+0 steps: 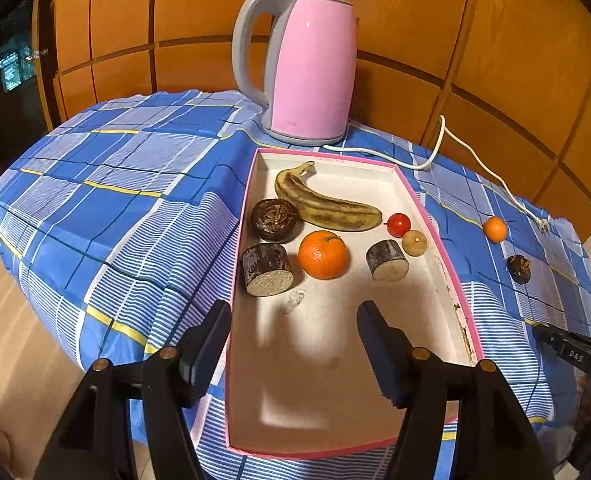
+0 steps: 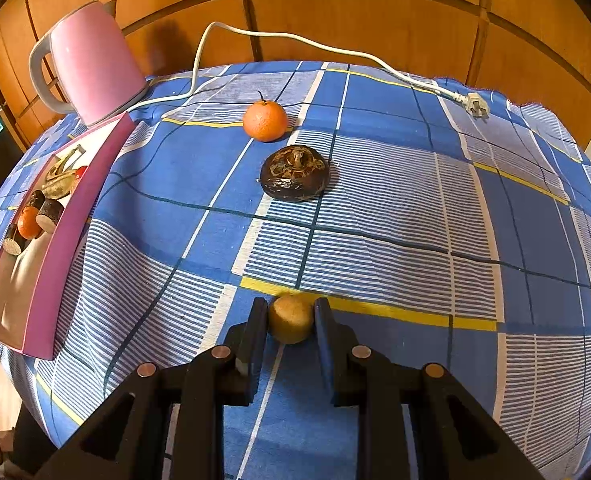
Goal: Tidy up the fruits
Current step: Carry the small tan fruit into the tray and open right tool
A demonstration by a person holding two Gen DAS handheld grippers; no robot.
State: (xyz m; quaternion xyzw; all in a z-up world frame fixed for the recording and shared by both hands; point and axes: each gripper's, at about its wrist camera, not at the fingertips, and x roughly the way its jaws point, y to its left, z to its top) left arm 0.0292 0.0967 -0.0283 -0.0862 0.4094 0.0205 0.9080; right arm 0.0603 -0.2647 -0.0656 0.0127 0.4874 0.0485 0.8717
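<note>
The right tool (image 2: pixel 291 322) is clamped on a small tan fruit (image 2: pixel 291 323), its pads pressing both sides, just above the checked cloth (image 2: pixel 395 216) that covers the worktop. Beyond it on the cloth lies a dark brown round fruit (image 2: pixel 295 174), and just behind that an orange (image 2: pixel 265 121); the two are near each other but apart. A white cord (image 2: pixel 295 38) runs across the far edge and ends in a plug (image 2: pixel 475 105) lying on the cloth. At far left stand the pink kettle (image 2: pixel 95 64) and the pink-sided box (image 2: pixel 63 240), with fruit showing inside.

The left tool (image 1: pixel 294 312) hangs over the near half of the box (image 1: pixel 435 224) with its jaws standing moderately apart and nothing between them. No earlier view is given to compare. In the far half of the box lie a spotted banana (image 1: pixel 327 202), a dark round fruit (image 1: pixel 276 220) touching it, two dark cut pieces with pale faces (image 1: pixel 267 270) (image 1: pixel 387 261), an orange (image 1: pixel 323 255) between them, a small red fruit (image 1: pixel 398 224) and a small tan one (image 1: pixel 414 242) just beside it. The kettle (image 1: pixel 307 68) stands just behind the box. Off to the right on the cloth sit the other orange (image 1: pixel 495 229) and dark fruit (image 1: pixel 518 269), with the right tool's black body at the frame edge.
</note>
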